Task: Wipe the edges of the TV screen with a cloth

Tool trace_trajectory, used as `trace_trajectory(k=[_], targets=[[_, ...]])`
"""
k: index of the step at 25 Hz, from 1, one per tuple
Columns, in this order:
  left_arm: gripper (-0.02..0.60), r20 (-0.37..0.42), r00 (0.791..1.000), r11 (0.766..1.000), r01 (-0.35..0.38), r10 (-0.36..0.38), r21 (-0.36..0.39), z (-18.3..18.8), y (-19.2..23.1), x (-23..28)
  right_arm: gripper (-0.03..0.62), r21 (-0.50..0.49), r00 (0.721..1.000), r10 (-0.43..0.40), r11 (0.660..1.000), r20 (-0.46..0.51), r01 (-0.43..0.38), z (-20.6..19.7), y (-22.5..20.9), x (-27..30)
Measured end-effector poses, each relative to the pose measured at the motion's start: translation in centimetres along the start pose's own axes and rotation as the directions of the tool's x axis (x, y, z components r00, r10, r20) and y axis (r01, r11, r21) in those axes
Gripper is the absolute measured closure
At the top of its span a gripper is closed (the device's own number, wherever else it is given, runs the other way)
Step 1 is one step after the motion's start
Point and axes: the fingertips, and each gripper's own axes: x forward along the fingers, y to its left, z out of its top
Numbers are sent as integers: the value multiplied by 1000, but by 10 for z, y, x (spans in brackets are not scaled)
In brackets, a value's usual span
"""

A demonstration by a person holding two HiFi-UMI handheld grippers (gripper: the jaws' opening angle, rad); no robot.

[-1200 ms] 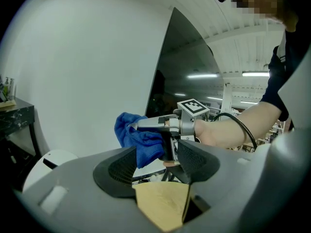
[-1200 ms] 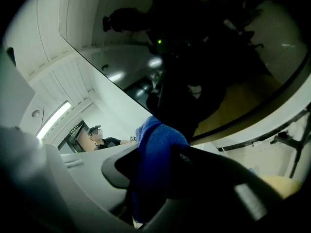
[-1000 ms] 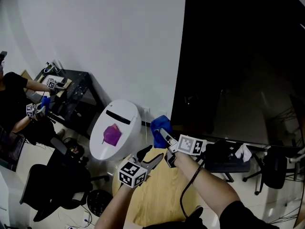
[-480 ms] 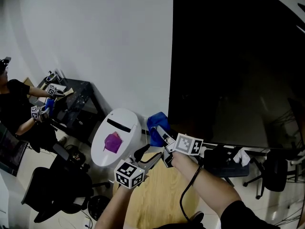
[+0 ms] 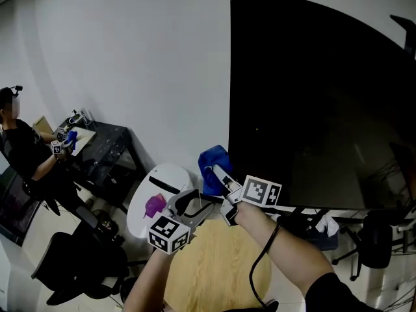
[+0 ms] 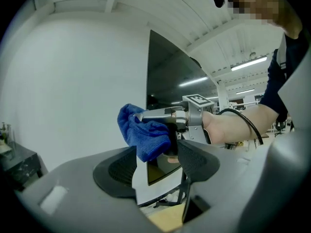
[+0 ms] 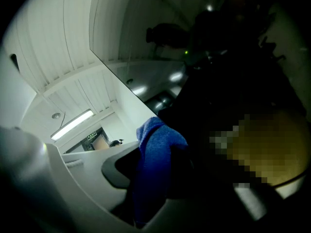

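The TV screen (image 5: pixel 312 109) is a big black panel on the right of the head view, and its left edge runs down to the blue cloth (image 5: pixel 213 164). My right gripper (image 5: pixel 218 178) is shut on that cloth, which lies against the TV's lower left edge. In the right gripper view the cloth (image 7: pixel 156 159) hangs between the jaws before the dark screen (image 7: pixel 218 57). My left gripper (image 5: pixel 190 204) stands open just below and left of the cloth, holding nothing. The left gripper view shows the cloth (image 6: pixel 144 133) and the TV (image 6: pixel 165 81) beyond the open jaws.
A white lidded bin (image 5: pixel 144 197) with a purple thing on it stands below the wall. A round wooden table (image 5: pixel 214 268) lies under my arms. At the left are a black desk (image 5: pixel 107 145), a seated person (image 5: pixel 26 151) and a black chair (image 5: pixel 78 259).
The head view has tilted up, so the TV's top left corner now shows. Both grippers have risen a little, the right one still holding the cloth at the TV's left edge.
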Motion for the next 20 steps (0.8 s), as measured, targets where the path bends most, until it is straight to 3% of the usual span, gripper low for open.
trace_trajectory(k=[10,20], targets=[[327,88,996,993,-11,0,119,80,-2,-17,464,-106,999,46,993,11,-45,54,64,2],[327,134,991,970,-29,-3,241,156,-8,-26,464,-168,995,99,981,25,-93,118,130,11]])
